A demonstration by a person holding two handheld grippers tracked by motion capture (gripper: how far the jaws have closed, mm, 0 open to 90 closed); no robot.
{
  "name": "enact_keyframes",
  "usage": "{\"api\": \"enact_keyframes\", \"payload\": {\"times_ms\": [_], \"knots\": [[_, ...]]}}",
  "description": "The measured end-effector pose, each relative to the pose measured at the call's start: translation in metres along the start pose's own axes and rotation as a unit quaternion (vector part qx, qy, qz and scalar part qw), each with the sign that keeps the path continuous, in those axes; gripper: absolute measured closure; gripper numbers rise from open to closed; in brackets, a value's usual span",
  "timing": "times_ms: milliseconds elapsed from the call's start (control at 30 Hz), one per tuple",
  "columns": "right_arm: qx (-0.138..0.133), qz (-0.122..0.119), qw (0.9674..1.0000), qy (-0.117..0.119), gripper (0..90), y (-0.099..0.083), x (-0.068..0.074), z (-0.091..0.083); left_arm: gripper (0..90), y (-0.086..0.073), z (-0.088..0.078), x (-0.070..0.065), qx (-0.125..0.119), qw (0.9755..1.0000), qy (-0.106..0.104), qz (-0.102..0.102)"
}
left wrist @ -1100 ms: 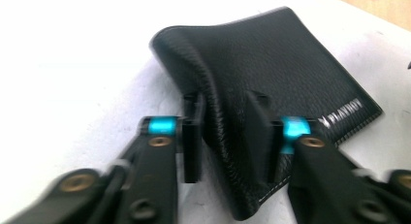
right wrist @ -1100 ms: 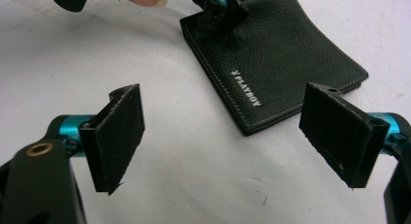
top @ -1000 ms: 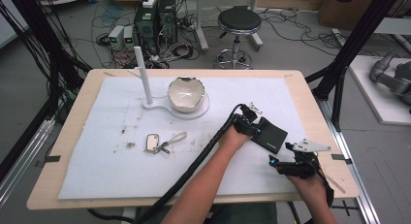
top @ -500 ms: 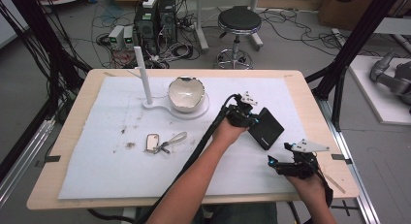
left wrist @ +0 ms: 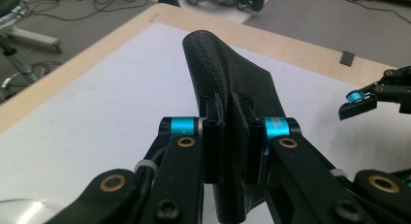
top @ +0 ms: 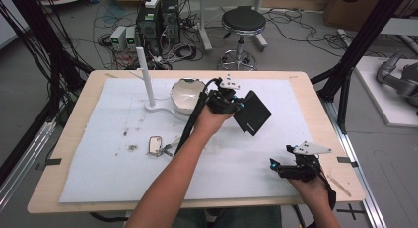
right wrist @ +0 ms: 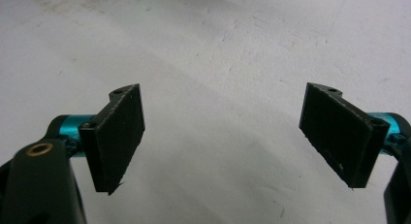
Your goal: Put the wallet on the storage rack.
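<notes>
Black textured wallet hung clear of the table, pinched by one edge in the left gripper above the middle of the white sheet, just right of the white bowl. In the high view it tilted down and to the right from the jaws, its lower corner well above the paper. The left gripper view showed the grip closely — both black pads pressed flat on the folded leather of the wallet, one on each face, with the fold rising away from the camera. The jaws had just finished closing on it. The person's left forearm reached diagonally across the sheet from the bottom edge, the gripper's cable running along it.

The right gripper rested low near the front right corner of the table, well apart from the wallet, with its grey three-cornered plate on top. Its jaws stood wide apart with nothing between them; in the right gripper view the two pads framed bare white sheet.

Elsewhere on the sheet, a white post on a flat base stood upright just left of the bowl, and a small metal-framed piece with keys lay flat near the forearm, beside a few dark smudges. Beyond the table's far edge — on the floor — stood a round stool.
</notes>
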State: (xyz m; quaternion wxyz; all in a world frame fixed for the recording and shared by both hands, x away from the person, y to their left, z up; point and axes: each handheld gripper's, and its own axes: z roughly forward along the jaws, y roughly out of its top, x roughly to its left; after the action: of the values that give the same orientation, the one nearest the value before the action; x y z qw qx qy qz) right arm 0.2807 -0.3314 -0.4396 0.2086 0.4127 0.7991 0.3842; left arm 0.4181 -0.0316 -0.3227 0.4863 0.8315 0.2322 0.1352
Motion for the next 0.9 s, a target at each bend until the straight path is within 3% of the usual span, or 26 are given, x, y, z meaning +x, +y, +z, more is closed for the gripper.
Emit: {"api": "enact_keyframes", "payload": {"times_ms": [400,633,900], "knots": [[0.001,0.000,1.0000,0.002,16.5,0.002,0.003,0.002,83.3,0.009,-0.057,0.028,-0.025,0.9989,0.039,-0.005],[0.003,-0.003,1.0000,0.003,16.5,0.002,0.004,0.003,83.2,0.011,-0.082,0.040,-0.040,0.9974,0.059,-0.015],[0.005,-0.004,1.0000,0.003,16.5,0.002,0.005,0.004,83.3,0.006,-0.106,0.059,-0.038,0.9949,0.090,-0.024]]}}
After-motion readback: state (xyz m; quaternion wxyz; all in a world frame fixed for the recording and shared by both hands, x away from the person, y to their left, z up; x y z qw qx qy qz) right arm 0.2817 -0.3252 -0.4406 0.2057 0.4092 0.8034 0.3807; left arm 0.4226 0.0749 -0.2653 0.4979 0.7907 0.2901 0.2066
